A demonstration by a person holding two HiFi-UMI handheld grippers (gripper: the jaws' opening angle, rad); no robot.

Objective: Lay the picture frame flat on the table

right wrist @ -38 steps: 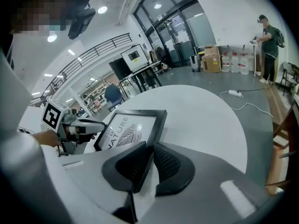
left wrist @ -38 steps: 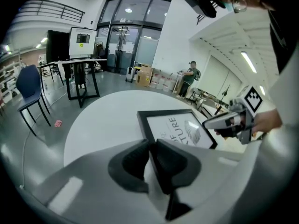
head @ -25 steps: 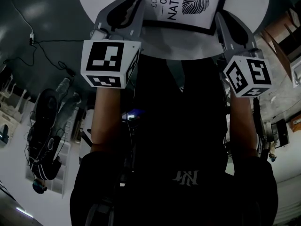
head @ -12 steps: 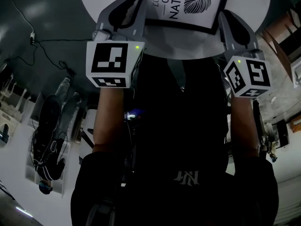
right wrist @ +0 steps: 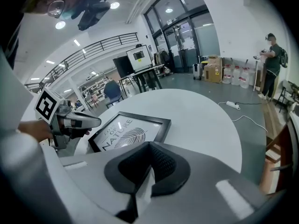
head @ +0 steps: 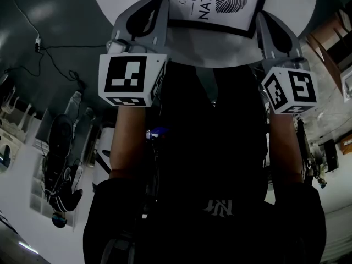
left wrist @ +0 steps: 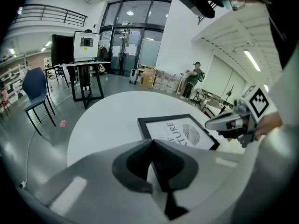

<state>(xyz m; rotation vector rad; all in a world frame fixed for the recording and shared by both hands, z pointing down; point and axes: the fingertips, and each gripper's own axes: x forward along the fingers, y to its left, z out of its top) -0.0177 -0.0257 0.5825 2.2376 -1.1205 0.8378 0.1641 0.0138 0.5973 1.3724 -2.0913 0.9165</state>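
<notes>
The black picture frame (head: 215,3) with a white leaf print lies flat on the round white table (head: 297,7). It also shows in the left gripper view (left wrist: 181,133) and the right gripper view (right wrist: 131,131). My left gripper (head: 163,5) is at the frame's left edge, jaws shut with nothing between them. My right gripper (head: 258,20) hangs off the frame's right corner, also shut and empty. Each gripper appears in the other's view: the right gripper (left wrist: 233,123) and the left gripper (right wrist: 74,121).
The table's (left wrist: 98,125) near rim curves just under both grippers. Beyond it stand a blue chair (left wrist: 35,86) and a black desk (left wrist: 87,76). A power strip and cable (right wrist: 233,105) lie on the floor. People stand far off (left wrist: 192,77) (right wrist: 272,55).
The frame stays flat in place. The left gripper has drawn back a little toward me; the right one has barely moved.
</notes>
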